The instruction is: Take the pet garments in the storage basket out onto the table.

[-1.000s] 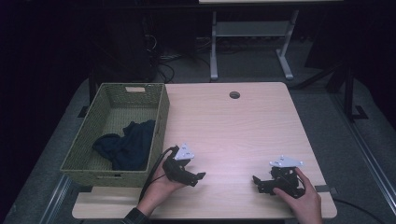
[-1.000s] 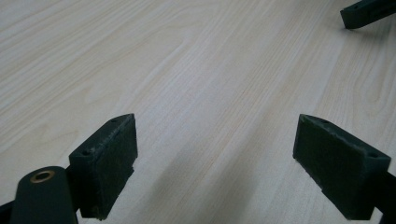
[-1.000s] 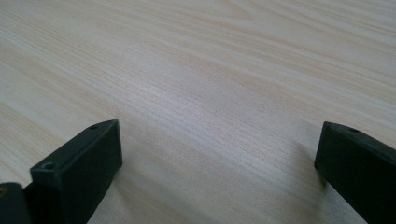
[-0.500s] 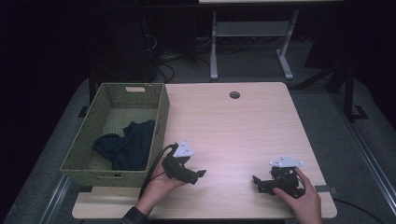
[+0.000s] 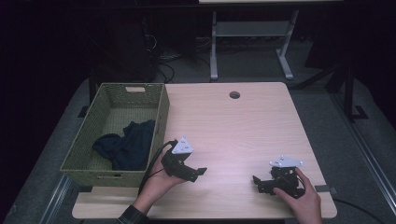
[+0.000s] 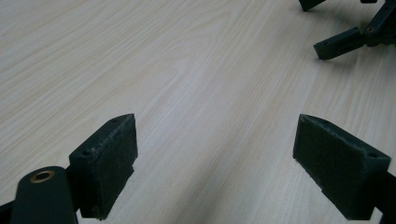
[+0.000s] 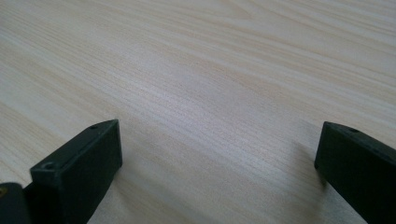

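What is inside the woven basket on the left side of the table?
A crumpled dark blue cloth lies in the basket. Whatever is under the cloth is covered.

Basket (image 5: 140, 100) on desk (image 5: 233, 130) left edge, cloth (image 5: 123, 147) inside. Left tongs (image 5: 198, 171) just right of basket; right tongs (image 5: 257, 183) near desk's front right.

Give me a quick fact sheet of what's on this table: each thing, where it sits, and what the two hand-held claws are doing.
table: pale wooden table
basket: green woven basket, left edge
contents: dark blue crumpled cloth inside basket
left gripper: open, holding nothing, beside basket
right gripper: open, holding nothing, near right front
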